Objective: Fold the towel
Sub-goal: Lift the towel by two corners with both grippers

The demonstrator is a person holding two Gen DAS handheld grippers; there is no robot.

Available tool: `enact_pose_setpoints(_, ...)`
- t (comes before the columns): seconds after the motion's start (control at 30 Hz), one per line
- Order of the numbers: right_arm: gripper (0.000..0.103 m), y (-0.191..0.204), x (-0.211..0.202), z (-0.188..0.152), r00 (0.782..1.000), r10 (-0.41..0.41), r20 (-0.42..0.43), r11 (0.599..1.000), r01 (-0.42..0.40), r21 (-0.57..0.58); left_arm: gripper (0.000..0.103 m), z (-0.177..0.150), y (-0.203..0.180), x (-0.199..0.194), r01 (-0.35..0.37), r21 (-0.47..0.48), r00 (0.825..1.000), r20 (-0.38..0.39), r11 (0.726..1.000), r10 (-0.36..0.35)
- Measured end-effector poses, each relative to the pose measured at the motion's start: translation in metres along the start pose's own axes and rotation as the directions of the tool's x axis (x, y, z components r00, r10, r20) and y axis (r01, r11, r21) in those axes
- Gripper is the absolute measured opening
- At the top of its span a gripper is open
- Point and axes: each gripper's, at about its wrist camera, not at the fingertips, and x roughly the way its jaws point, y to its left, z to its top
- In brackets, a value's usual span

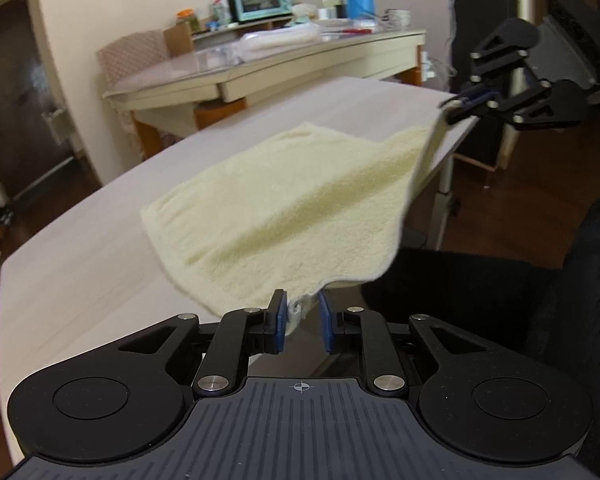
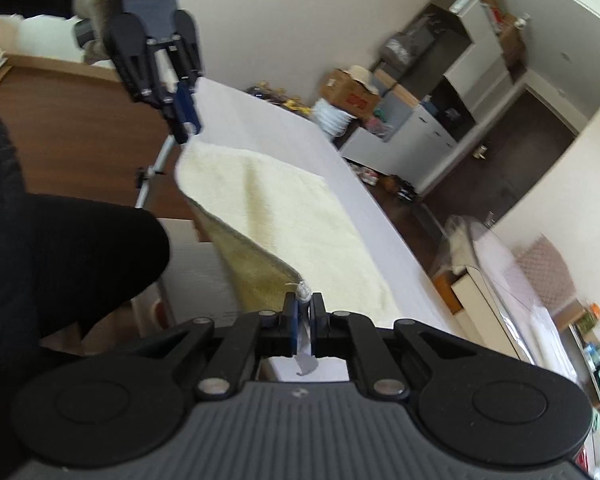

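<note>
Nearest the left wrist camera, the left gripper (image 1: 303,320) has its 2 blue pads a little apart, a towel corner bunched between them and touching only 1 pad (whether it truly grips, I cannot tell). Across the way, the right gripper (image 2: 305,309) is closed tight on another corner. Between them the pale yellow towel (image 1: 284,208) hangs lifted along its near edge, its far part lying flat on the white table (image 1: 80,248). Behind stands a cluttered side table (image 1: 300,60).
</note>
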Motion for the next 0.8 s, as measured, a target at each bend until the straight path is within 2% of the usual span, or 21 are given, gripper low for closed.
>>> enact_pose_setpoints(0.3,0.006,-0.005,-0.001,0.002,0.997,0.073,0.012,0.996,-0.073,0.041,0.017,0.000,0.003,-0.001,0.056,0.043,0.997,-0.063,0.998,-0.053)
enact_pose_setpoints(0.47,0.006,-0.008,-0.006,0.004,0.996,0.083,0.024,0.995,-0.085,0.060,0.018,-0.006,-0.004,-0.012,0.017,0.024,1.000,-0.022,1.000,-0.016)
enact_pose_setpoints(0.53,0.006,-0.012,-0.007,0.004,0.996,0.081,0.024,0.995,-0.082,0.063,0.018,-0.008,-0.013,-0.009,0.011,0.054,1.000,-0.024,0.998,-0.010)
enact_pose_setpoints(0.67,0.006,-0.018,-0.009,0.003,0.998,0.065,0.023,0.995,-0.067,0.069,0.022,-0.023,-0.040,0.006,-0.043,0.174,0.996,-0.068,0.984,0.056)
enact_pose_setpoints(0.8,0.006,-0.022,-0.008,0.005,0.997,0.067,0.027,0.994,-0.070,0.086,0.035,-0.036,-0.056,0.014,-0.092,0.229,0.991,-0.071,0.969,0.111)
